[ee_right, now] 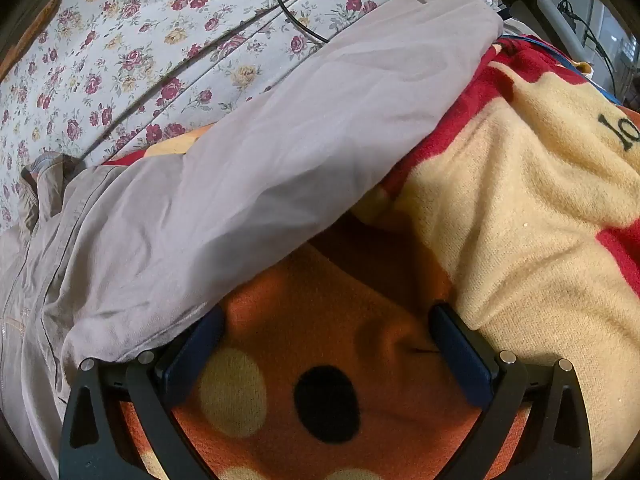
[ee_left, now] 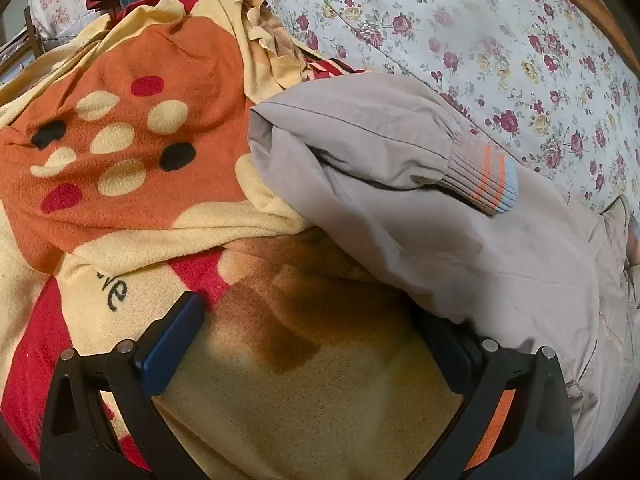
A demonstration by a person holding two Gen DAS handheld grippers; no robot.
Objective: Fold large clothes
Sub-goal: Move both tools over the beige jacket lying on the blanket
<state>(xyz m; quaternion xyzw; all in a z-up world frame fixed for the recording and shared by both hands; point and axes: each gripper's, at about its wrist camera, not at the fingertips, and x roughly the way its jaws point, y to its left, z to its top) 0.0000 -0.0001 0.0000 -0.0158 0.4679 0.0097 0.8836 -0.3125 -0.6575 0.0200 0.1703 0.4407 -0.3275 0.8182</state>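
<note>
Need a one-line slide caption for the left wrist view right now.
Open left gripper hovers over a yellow fleece blanket, beside a grey jacket with its striped cuff, on a floral bedsheet.

Your left gripper [ee_left: 316, 320] points down at the bed with its jaws spread wide and nothing between the blue pads [ee_left: 172, 344] but open blanket. Under it lies the fleece blanket [ee_left: 132, 168], yellow and red with an orange patch of cream, red and black spots, bunched up high on your left. The grey jacket [ee_left: 460, 240] lies over the blanket's right side, its sleeve folded across the body, and the ribbed cuff [ee_left: 486, 182] with orange and pale blue stripes points right. Your right finger sits just at the jacket's lower edge. Beyond all that, the floral bedsheet [ee_left: 480, 40] runs up to a wooden bed frame [ee_left: 592, 12].
</note>
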